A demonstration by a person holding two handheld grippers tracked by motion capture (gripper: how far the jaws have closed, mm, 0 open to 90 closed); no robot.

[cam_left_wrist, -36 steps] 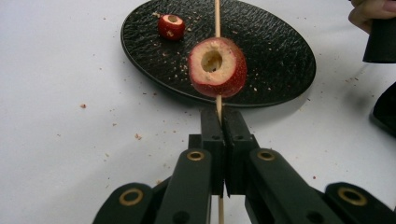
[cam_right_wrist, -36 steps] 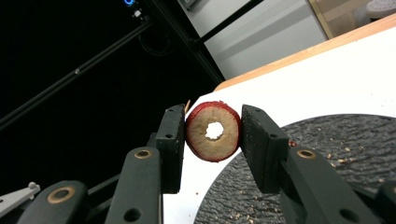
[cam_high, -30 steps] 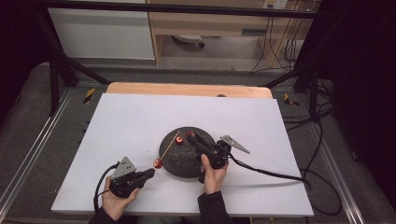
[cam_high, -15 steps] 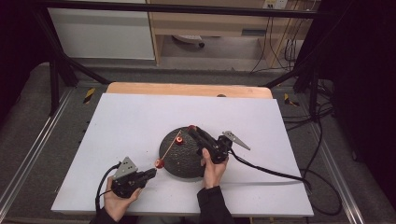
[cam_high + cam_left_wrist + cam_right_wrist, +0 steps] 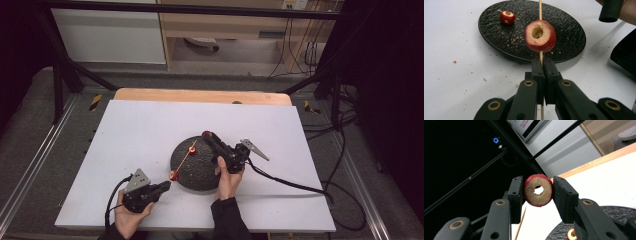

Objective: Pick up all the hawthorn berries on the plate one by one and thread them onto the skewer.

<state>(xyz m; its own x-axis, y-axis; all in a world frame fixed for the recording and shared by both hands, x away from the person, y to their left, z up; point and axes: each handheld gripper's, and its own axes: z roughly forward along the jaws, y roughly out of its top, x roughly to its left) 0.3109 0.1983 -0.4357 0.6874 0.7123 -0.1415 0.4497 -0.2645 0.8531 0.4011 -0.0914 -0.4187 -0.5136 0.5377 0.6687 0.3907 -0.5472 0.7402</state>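
- A thin wooden skewer (image 5: 540, 10) is clamped in the left gripper (image 5: 544, 75), jaws shut tight on it low down, so it's pointed up and out over the black plate (image 5: 566, 27).
- One red ring (image 5: 540, 36) with a cored hole is threaded on the skewer, sat just above the jaws.
- From the high view the left gripper (image 5: 161, 187) is seen near the front edge of the white table (image 5: 135, 130), just left of the plate (image 5: 192, 175), with the skewer (image 5: 183, 159) slanted across the plate's left part.
- A second ring (image 5: 538, 190) is pinched by the right gripper (image 5: 537, 191), one jaw pressed on each side, hole faced toward the camera.
- In the high view the right gripper (image 5: 206, 136) is held over the plate's far right edge, tipped upward.
- A smaller red piece (image 5: 507, 17) is left lying on the plate, far-left side in the left gripper view, apart from the skewer.
- Crumbs (image 5: 484, 79) are scattered on the table around the plate.
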